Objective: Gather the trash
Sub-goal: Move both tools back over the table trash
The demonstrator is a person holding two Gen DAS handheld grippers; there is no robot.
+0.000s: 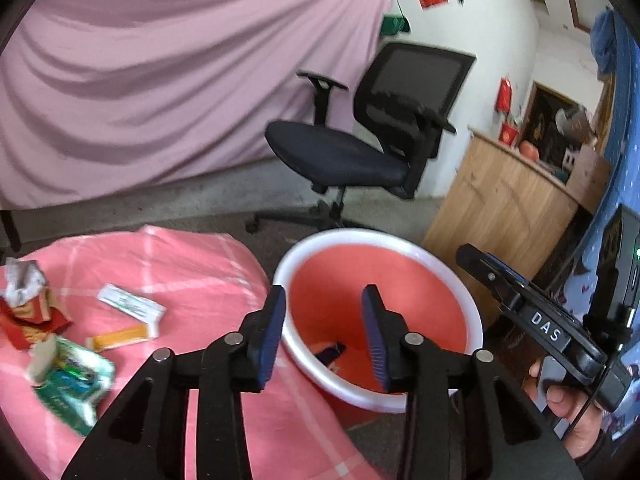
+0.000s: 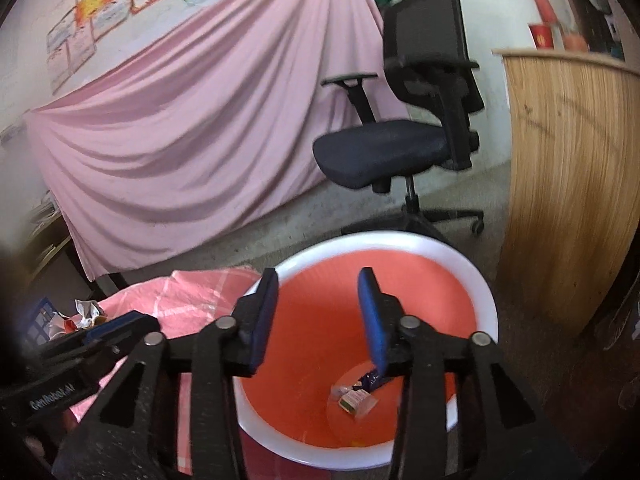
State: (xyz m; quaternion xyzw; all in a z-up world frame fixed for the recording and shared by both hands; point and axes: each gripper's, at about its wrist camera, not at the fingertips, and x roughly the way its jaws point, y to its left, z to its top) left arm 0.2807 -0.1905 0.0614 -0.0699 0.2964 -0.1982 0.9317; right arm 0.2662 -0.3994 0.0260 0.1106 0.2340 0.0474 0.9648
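Observation:
A red trash bin with a white rim point(image 1: 472, 304) point(image 2: 486, 280) stands on the floor beside a low surface covered with a pink checked cloth point(image 1: 200, 264) point(image 2: 188, 292). Small wrappers point(image 2: 356, 394) lie on the bin's bottom. My left gripper point(image 1: 324, 332) is open and empty over the bin's near left rim. My right gripper point(image 2: 318, 320) is open and empty above the bin; its body shows in the left wrist view point(image 1: 544, 328). On the cloth lie a torn red wrapper point(image 1: 28, 312), a white packet point(image 1: 132, 304), an orange packet point(image 1: 120, 336) and a green-white wrapper point(image 1: 72, 384).
A black office chair point(image 1: 376, 136) point(image 2: 408, 120) stands behind the bin. A wooden cabinet point(image 1: 504, 216) point(image 2: 568, 184) is at the right. A pink sheet point(image 1: 160, 80) hangs at the back. The floor is grey concrete.

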